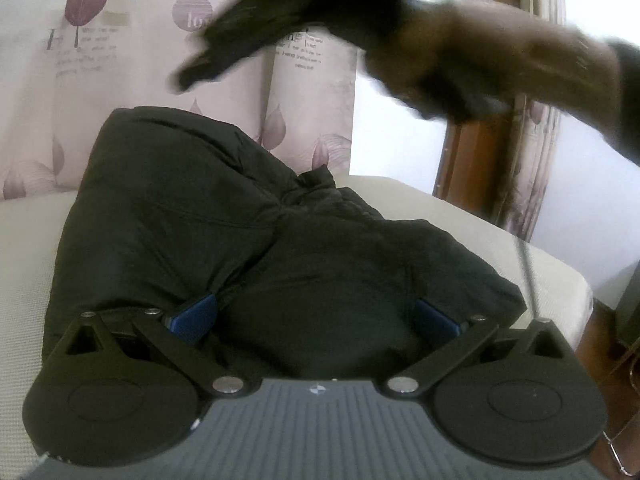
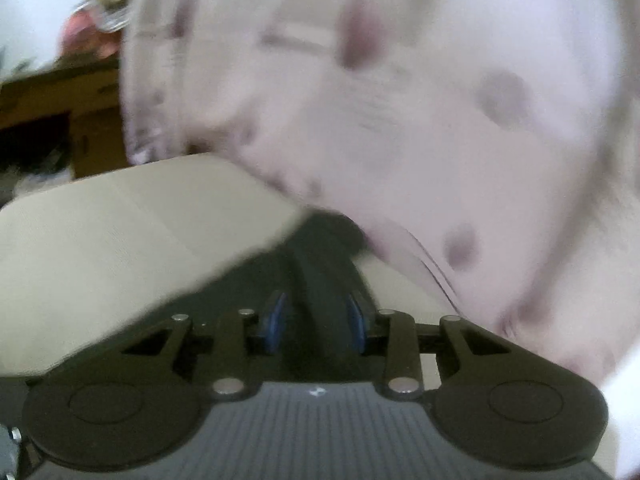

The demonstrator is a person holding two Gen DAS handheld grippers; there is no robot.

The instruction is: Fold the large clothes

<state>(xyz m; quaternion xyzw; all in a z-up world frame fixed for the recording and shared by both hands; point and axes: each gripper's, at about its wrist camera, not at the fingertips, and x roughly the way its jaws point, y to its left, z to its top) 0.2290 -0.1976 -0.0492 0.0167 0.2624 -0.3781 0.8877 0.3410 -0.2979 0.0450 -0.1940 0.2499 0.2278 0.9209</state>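
A large dark padded jacket (image 1: 224,224) lies bunched on a beige cushion (image 1: 24,264). My left gripper (image 1: 314,316) is open, its blue pads (image 1: 196,316) set wide apart and pressed against the near edge of the jacket. In the left wrist view a blurred bare forearm (image 1: 500,64) crosses above with a dark piece of the garment (image 1: 288,16) hanging from it. In the blurred right wrist view my right gripper (image 2: 316,320) is shut on a strip of the dark jacket fabric (image 2: 320,264) that runs forward over the cushion (image 2: 120,232).
A pale curtain with purple leaf prints (image 1: 120,60) hangs behind the cushion and fills the right wrist view (image 2: 400,100). A wooden frame (image 1: 480,148) stands at the right. Brown furniture (image 2: 60,112) sits at the far left of the right wrist view.
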